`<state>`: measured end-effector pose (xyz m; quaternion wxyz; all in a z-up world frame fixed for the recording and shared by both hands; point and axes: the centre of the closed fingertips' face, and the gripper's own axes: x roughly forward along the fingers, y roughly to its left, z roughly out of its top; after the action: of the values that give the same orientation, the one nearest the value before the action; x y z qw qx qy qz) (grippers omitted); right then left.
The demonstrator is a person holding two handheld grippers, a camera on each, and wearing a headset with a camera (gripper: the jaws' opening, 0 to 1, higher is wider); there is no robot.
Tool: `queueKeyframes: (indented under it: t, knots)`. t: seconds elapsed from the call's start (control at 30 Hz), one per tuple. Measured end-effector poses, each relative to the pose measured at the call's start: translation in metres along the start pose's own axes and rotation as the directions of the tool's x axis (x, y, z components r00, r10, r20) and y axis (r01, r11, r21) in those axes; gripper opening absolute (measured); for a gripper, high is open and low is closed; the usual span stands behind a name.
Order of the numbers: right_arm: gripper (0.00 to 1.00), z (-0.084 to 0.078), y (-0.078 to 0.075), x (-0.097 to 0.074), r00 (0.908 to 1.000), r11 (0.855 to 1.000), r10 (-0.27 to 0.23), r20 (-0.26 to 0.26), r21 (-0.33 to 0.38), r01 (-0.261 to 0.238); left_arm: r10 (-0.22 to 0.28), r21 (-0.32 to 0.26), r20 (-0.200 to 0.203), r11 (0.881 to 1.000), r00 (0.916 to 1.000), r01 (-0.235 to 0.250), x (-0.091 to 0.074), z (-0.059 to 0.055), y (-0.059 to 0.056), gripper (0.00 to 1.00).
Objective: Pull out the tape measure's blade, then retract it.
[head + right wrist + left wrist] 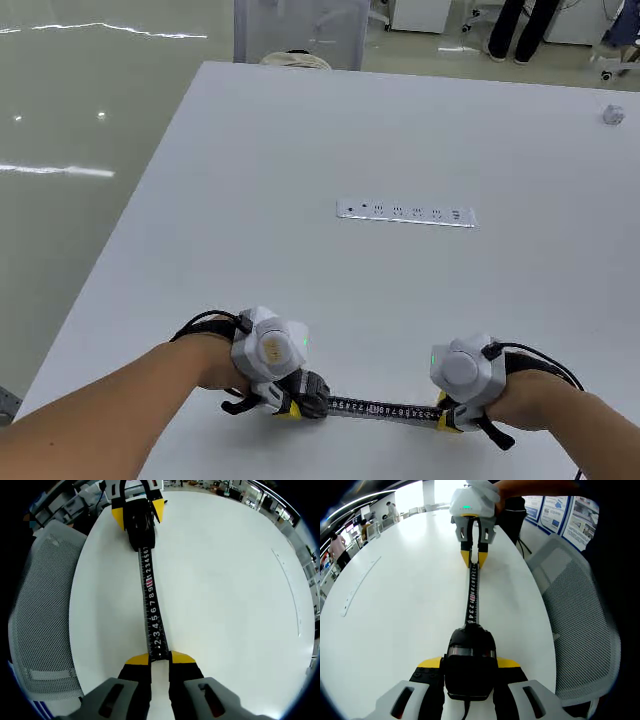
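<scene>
Near edge of the bench [400,130], both grippers low over it. My left gripper [470,663] is closed round the black tape measure case [470,650], with the jaws on its flanks. My right gripper [159,658] is pinched narrow on the tip of the blade [151,600]. The end hook is hidden between the jaws, so it is probably held there, but I'm not certain. The blade lies straight between the two, long axis parallel to the near edge, case at the left end. To retract, I judge the right gripper should travel straight along that line toward the case; sideways drift could kink the blade.
</scene>
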<state>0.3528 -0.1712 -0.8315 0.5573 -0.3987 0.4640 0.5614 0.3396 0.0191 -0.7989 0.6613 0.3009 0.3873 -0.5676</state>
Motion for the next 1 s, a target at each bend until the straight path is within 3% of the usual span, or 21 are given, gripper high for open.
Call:
queueKeyframes:
  t: [1.0]
  knots:
    - [0.11,-0.014,-0.002,-0.003,0.9999,1.000,-0.005,-0.012,0.010,0.006,-0.001,-0.002,-0.001,1.000,1.0000,0.001,0.000,-0.002,-0.001,0.34]
